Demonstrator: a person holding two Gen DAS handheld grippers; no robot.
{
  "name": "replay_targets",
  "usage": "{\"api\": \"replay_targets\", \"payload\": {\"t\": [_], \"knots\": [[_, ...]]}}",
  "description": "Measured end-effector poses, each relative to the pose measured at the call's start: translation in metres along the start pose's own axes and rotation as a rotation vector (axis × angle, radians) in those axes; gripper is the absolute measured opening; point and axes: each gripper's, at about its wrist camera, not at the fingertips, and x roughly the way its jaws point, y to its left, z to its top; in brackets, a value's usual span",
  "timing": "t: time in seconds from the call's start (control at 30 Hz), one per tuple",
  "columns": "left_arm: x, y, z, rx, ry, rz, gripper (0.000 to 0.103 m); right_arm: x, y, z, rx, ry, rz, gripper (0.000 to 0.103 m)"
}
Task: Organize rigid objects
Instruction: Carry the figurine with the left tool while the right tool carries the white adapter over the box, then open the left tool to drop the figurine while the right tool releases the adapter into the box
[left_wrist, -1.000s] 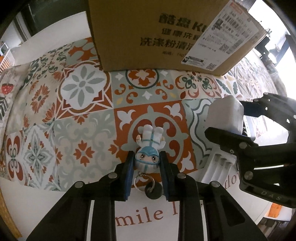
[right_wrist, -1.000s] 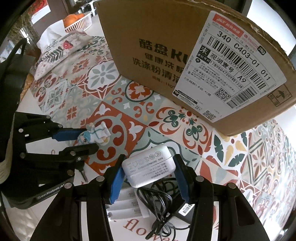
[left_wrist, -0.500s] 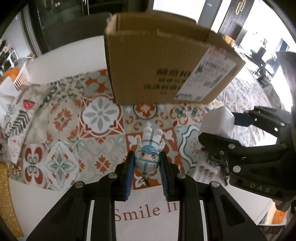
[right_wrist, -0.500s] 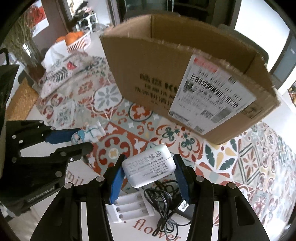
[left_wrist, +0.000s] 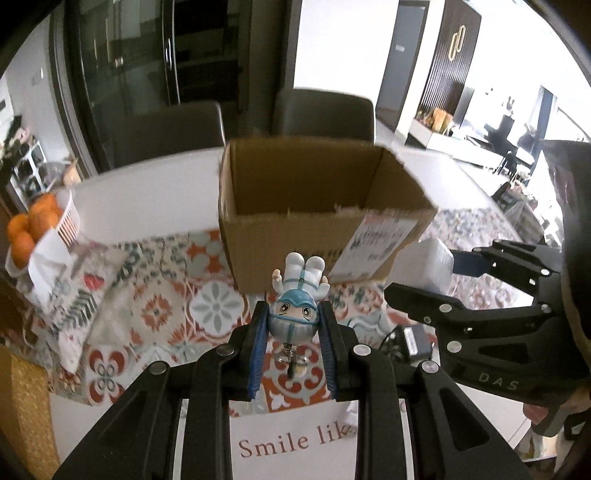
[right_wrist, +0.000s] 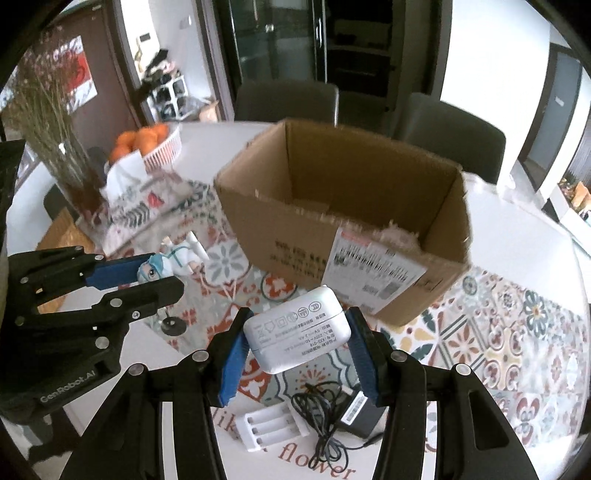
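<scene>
Both our grippers have risen since a second ago, and the cardboard box (right_wrist: 343, 221), then a wall filling the view, now shows its open top and inner walls beyond them. On the left, our left gripper (left_wrist: 293, 325) is clamped on the head of a small astronaut figurine (left_wrist: 297, 295), feet toward the box, its key ring (left_wrist: 291, 360) dangling below over the patterned tablecloth (left_wrist: 155, 306). We judge the toy light, hard and rounded, so it could swivel between the pads; the head is its widest part and the surest hold. Further right, our right gripper (right_wrist: 297, 343) squeezes a white power adapter (right_wrist: 297, 332) by its two short sides, clear of the table and near the box's front wall. It looks stiff, smooth-shelled and somewhat heavier, liable to slip if tilted; the flat sides suit the pads well. Below it on the table lie a white battery holder (right_wrist: 271, 424) and a black charger (right_wrist: 360, 411) with its tangled cord (right_wrist: 325, 424), not yet collected. Something pale and fuzzy already lies inside the box; we cannot tell what.
</scene>
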Motion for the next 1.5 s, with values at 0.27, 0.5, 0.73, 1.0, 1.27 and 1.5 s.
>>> {"api": "replay_targets", "payload": {"t": [0.27, 0.5, 0.73, 1.0, 1.27, 1.5], "knots": [[-0.026, -0.008, 0.030, 0.013, -0.090, -0.009, 0.027, -0.036, -0.008, 0.019, 0.027, -0.095, -0.009, 0.051], [-0.040, -0.012, 0.058, 0.026, -0.154, -0.015, 0.027, -0.058, -0.017, 0.039, 0.053, -0.159, -0.018, 0.051], [-0.040, -0.012, 0.084, 0.029, -0.179, -0.025, 0.027, -0.070, -0.026, 0.062, 0.060, -0.199, -0.030, 0.051], [-0.025, -0.009, 0.110, 0.037, -0.172, -0.016, 0.027, -0.062, -0.038, 0.088, 0.061, -0.187, -0.052, 0.051], [-0.003, 0.000, 0.135, 0.018, -0.162, 0.003, 0.027, -0.037, -0.053, 0.113, 0.100, -0.133, -0.030, 0.051], [0.032, 0.010, 0.145, 0.009, -0.103, 0.019, 0.027, -0.003, -0.068, 0.120, 0.130, -0.040, -0.028, 0.051]]}}
